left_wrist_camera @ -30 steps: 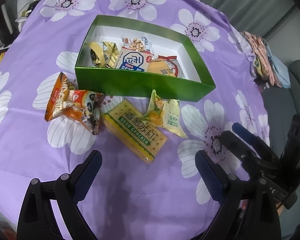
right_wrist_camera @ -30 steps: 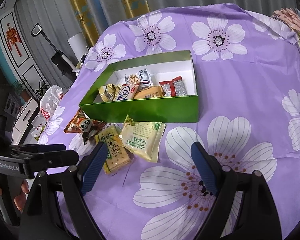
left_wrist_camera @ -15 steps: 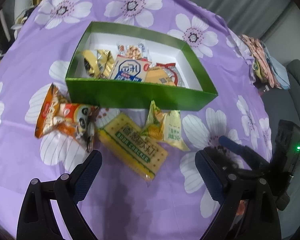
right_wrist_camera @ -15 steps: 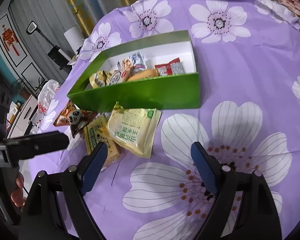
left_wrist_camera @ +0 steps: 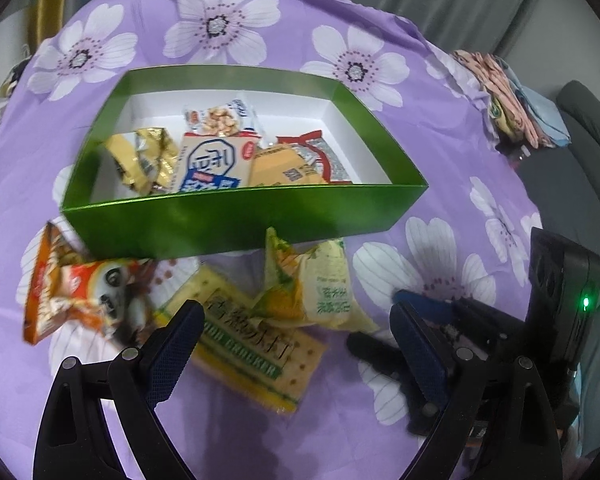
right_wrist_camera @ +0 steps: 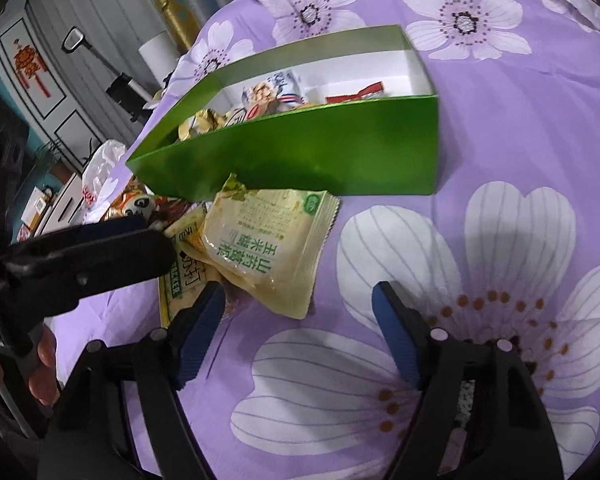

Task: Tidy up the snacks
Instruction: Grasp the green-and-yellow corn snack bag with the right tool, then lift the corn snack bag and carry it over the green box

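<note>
Right gripper (right_wrist_camera: 296, 332) drops toward the pale corn snack pack (right_wrist_camera: 268, 248) at frame center, jaws just narrowing, nothing pinched yet. Left gripper (left_wrist_camera: 296, 344) is spread over the soda cracker (left_wrist_camera: 252, 344). Green box (left_wrist_camera: 236, 216) waits above.

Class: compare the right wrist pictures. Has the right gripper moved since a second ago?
Yes. The right gripper has come down toward the pale yellow-green snack packet lying before the green box; both now loom larger. Its jaws have just been closing, nothing between them.

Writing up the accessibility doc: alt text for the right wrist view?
The open right gripper, jaws just narrowed, empty, hovers before a pale yellow snack bag lying on a cracker pack in front of a green box of snacks on a purple floral cloth.
</note>
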The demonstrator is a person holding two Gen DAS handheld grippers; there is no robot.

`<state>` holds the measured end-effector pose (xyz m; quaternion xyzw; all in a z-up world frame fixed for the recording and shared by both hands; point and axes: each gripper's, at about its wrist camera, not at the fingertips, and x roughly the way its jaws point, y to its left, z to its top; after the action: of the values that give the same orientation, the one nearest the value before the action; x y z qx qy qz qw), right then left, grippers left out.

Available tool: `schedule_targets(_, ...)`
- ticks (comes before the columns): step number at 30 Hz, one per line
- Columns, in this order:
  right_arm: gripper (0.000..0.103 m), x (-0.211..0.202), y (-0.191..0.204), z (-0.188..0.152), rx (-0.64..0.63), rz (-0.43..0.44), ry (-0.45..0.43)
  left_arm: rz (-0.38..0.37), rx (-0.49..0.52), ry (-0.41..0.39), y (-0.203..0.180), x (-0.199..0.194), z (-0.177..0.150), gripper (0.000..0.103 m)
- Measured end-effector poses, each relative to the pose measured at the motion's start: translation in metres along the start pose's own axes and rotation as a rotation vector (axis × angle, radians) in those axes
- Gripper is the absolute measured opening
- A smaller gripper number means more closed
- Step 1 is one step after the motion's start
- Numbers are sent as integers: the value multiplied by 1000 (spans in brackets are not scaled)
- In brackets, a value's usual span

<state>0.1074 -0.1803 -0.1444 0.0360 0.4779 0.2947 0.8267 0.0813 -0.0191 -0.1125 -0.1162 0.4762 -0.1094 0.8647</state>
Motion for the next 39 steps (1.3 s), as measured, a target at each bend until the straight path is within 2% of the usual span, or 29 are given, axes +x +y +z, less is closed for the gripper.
schedule_targets(8, 65, 14, 8, 9, -80, -1, 7, -11, 25, 8, -5, 20, 11, 93)
schedule_targets(10, 64, 17, 7, 12, -84, 15, 7, -3, 35, 18, -6, 26, 12, 78)
schedule_targets(12, 61, 19, 7, 14, -84, 26, 9, -8, 44, 33, -7, 31, 13, 70)
schedule_targets(13, 58, 21, 7, 15, -85, 29, 8, -8, 47, 37, -8, 33, 14, 63)
schedule_targets(16, 50, 23, 8, 16, -90, 36, 9, 0, 38, 58, -6, 39, 13, 49)
schedule_targets(18, 41, 22, 6, 15, -83, 50, 7, -3, 20, 60, -3, 40, 11, 42)
schedule_targets(22, 28, 21, 9, 13, -88, 55, -4, -26, 9, 66, -3, 39, 9, 41)
schedule_targets(26, 23, 16, 11, 12, -85, 58, -17, -28, 8, 64, -6, 36, 8, 41)
schedule_targets(32, 23, 0, 18, 6, -99, 55, -33, -43, 11, 59, -12, 23, 3, 41)
schedule_targets(39, 23, -30, 28, 4, -115, 50, -85, -60, 26, 16, -27, -5, 3, 41)
